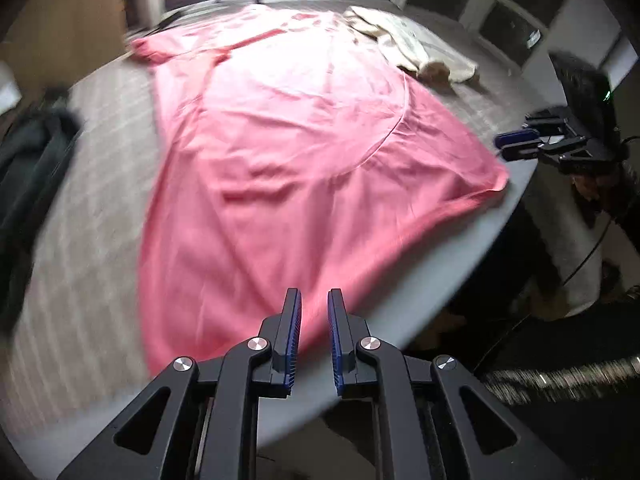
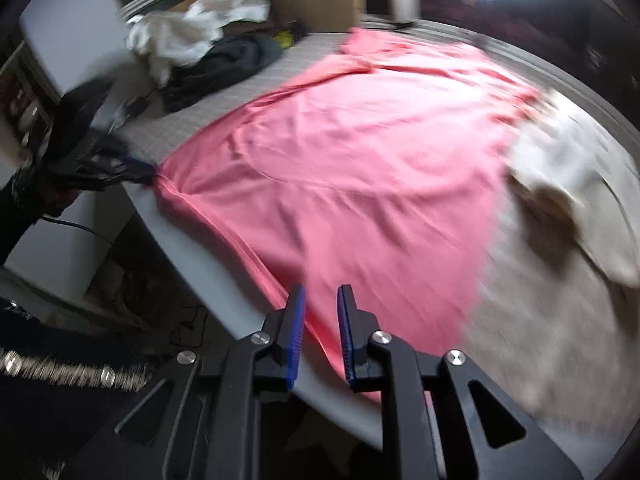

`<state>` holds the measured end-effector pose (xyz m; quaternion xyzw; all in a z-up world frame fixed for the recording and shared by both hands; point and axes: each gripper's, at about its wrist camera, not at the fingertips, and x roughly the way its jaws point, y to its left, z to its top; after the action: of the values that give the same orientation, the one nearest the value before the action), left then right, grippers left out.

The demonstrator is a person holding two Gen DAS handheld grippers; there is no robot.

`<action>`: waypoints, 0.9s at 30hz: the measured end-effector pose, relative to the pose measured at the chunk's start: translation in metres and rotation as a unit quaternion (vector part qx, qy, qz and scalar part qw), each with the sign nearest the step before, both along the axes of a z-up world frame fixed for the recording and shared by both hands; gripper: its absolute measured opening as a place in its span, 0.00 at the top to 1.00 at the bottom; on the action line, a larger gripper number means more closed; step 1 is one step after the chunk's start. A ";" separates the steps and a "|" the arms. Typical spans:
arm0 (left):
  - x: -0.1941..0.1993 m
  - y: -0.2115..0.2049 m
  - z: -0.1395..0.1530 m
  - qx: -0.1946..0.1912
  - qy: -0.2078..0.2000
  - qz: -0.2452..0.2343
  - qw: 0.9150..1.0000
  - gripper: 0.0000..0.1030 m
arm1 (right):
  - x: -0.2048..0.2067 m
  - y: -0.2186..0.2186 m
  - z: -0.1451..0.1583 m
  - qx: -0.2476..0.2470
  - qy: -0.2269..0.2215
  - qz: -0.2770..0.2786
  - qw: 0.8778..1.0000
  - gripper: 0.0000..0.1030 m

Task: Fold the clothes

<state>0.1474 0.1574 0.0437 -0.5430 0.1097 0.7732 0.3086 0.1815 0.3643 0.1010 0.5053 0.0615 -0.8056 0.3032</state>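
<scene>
Here, with the pink shirt (image 1: 288,140) spread flat on the table (image 1: 440,280) and the left gripper (image 1: 314,296) pinching its puckered hem corner, I would seat the right gripper (image 2: 322,292) (jaws narrowed, though whether they hold cloth I cannot tell) firmly on the other hem corner before lifting both evenly.

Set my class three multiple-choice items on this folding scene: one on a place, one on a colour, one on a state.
1. Where is the cream garment? A: on the table beside the large garment. B: on the floor. C: in a basket.
2. What colour is the large garment? A: green. B: pink. C: white.
3. The large garment is: A: rolled up. B: hanging. C: spread out.
Key: A, it lies on the tabletop at the large garment's edge. B, it is pink throughout. C, it lies open and unfolded.
</scene>
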 end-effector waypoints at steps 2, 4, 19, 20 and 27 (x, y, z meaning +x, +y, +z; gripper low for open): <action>-0.010 0.018 -0.012 -0.011 0.001 -0.014 1.000 0.86 | -0.017 -0.021 -0.017 -0.004 -0.010 0.013 1.000 0.93; -0.018 0.031 -0.024 -0.020 -0.012 -0.026 0.999 0.88 | -0.028 -0.033 -0.031 0.001 -0.019 0.017 1.000 0.93; 0.040 -0.007 0.009 -0.014 -0.050 0.005 0.999 0.88 | 0.005 -0.062 -0.013 -0.022 -0.041 0.105 0.993 0.93; 0.031 -0.003 0.007 -0.023 -0.037 0.001 0.999 0.88 | -0.004 -0.071 -0.017 -0.030 -0.036 0.104 0.993 0.93; -0.003 0.002 -0.025 -0.057 -0.038 -0.006 0.998 0.85 | -0.012 -0.124 -0.057 -0.021 -0.077 0.151 0.985 0.92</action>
<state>0.1443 0.1589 0.0185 -0.5878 0.1451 0.7430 0.2852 0.1690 0.2407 0.0436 0.5444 0.0964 -0.7103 0.4357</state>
